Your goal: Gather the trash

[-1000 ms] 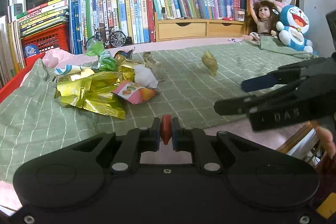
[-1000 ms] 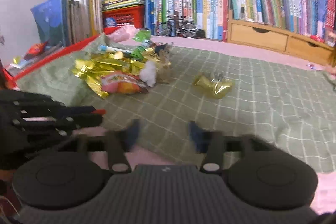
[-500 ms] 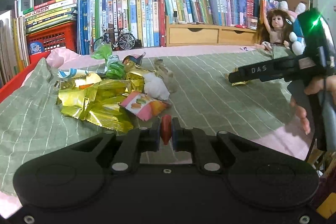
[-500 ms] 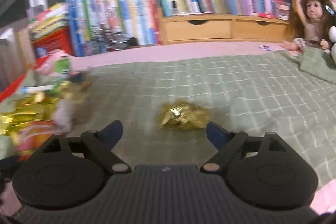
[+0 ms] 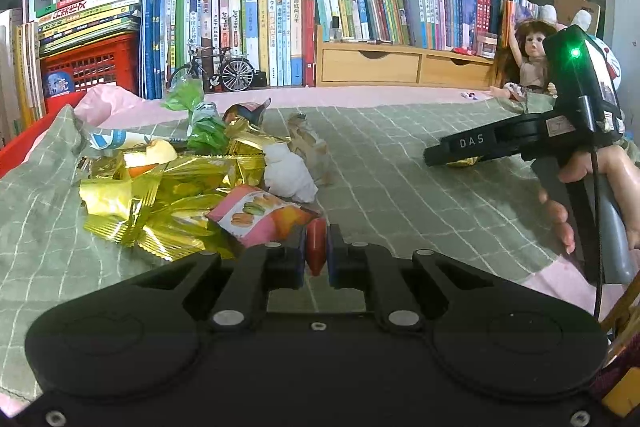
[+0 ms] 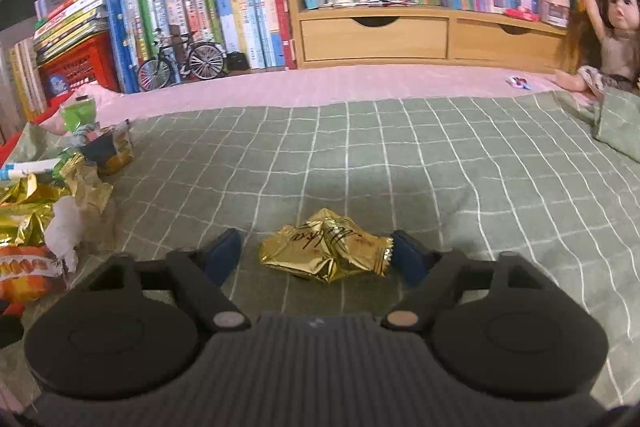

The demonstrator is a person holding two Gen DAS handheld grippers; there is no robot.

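Note:
A crumpled gold wrapper (image 6: 324,251) lies alone on the green checked cloth (image 6: 400,155). My right gripper (image 6: 316,251) straddles it and its jaws are closing. The right pad touches the wrapper's end, while the left pad stands clear of it. From the left wrist view the right gripper (image 5: 434,155) is low on the cloth, and a bit of the gold wrapper (image 5: 466,161) shows beneath it. My left gripper (image 5: 316,257) is shut on a small red scrap (image 5: 316,243), just in front of a trash pile (image 5: 172,187) of gold, green and pink wrappers.
Rows of books (image 5: 260,27), a red basket (image 5: 88,71), a model bicycle (image 5: 216,71) and wooden drawers (image 5: 400,69) line the back. A doll (image 6: 612,27) sits at the far right. A person's hand (image 5: 580,195) holds the right gripper's handle. The trash pile (image 6: 32,211) lies left.
My right gripper swung right and forward to the lone gold wrapper, and its jaws have narrowed around it. The left gripper crept closer to the pile, still gripping the red scrap.

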